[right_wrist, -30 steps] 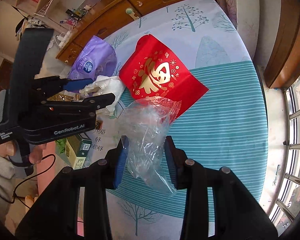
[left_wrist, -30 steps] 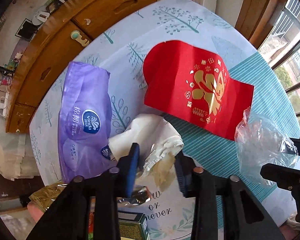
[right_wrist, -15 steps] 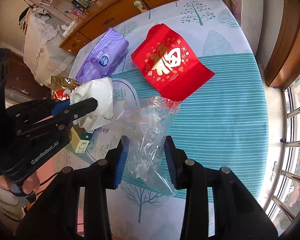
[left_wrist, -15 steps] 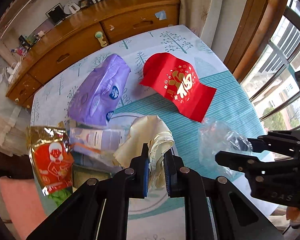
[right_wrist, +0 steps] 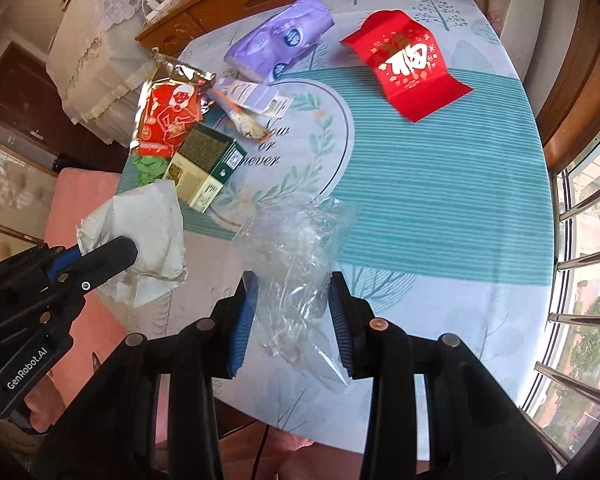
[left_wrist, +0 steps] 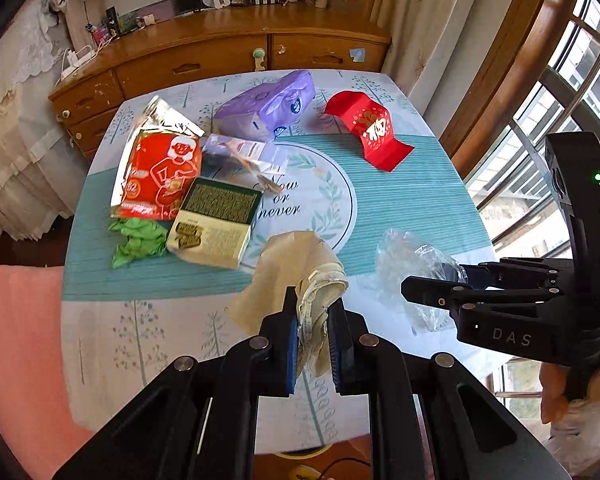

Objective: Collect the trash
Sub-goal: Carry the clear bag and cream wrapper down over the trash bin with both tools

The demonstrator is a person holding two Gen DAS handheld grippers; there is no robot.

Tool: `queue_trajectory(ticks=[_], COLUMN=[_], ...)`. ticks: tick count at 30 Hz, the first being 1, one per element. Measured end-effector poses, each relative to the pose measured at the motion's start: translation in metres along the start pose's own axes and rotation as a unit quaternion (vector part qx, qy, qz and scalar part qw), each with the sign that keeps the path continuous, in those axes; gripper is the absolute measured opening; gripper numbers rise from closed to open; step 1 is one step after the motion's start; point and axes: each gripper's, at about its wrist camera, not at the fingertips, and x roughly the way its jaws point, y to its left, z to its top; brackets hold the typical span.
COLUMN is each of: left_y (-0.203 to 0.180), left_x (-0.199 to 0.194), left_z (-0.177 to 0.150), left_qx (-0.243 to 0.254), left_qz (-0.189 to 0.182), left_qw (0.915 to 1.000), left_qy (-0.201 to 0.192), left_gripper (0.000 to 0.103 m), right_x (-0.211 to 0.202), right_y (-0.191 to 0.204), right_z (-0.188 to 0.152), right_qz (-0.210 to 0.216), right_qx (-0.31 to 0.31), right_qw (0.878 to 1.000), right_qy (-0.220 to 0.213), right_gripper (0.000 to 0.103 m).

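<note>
Black lettering on the tablecloth (left_wrist: pixel 400 208) reads "Now or never"; one gripper body reads "DAS", the other "GenRobot.AI". The left gripper (left_wrist: pixel 314 334) is clenched on a crumpled cream wrapper (left_wrist: pixel 295 264) lifted over the table's near edge. The right gripper (right_wrist: pixel 293 312) grasps a clear plastic bag (right_wrist: pixel 300 248). A red envelope (right_wrist: pixel 410 64), purple tissue pack (right_wrist: pixel 279 36) and green box (left_wrist: pixel 215 220) lie beyond.

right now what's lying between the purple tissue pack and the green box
A pale printed sachet wrapper with an orange-tipped strip lies between the purple tissue pack and the green box, clearest in the right wrist view.
</note>
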Motion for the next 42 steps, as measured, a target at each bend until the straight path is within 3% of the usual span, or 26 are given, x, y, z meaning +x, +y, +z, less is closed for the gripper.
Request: queue_trajectory(ticks=[12,18,24,31,42], left_y=[0.052,0.074,0.084,0.086,0.094], left_x=[-0.075,-0.088,-0.086,-0.046,0.066], left_z=[-0.158,-0.233,-0.28,-0.315,-0.357], left_qx=[-0.001,-0.016,-0.041,-0.082,-0.121], left_qz=[-0.034,-0.047,-0.064,-0.075,-0.053], left_qw=[0.9993,0.9988,0.9964,0.9908,0.9832], left_qy=[-0.015,0.006,0.037,0.077,0.126], left_gripper=[0.012,0.012,0.012,0.012,0.012], right_x=[-0.017,-0.015,-0.014,0.006,0.101], right_y=[0.12,0.151,0.165,0.169,0.139], right_z=[-0.144,-0.212,-0.255,-0.292,-0.339], right_qz=[-0.033,-0.045,-0.06,-0.082,-0.111], right_qx=[-0.006,-0.003,-0.005,-0.027,-0.043], right_qw=[0.999,0.999,0.998,0.995,0.988], right_qy=[-0.028,-0.025,-0.001,0.045,0.102], right_gripper=[0.032,0.032,0.032,0.032,0.032])
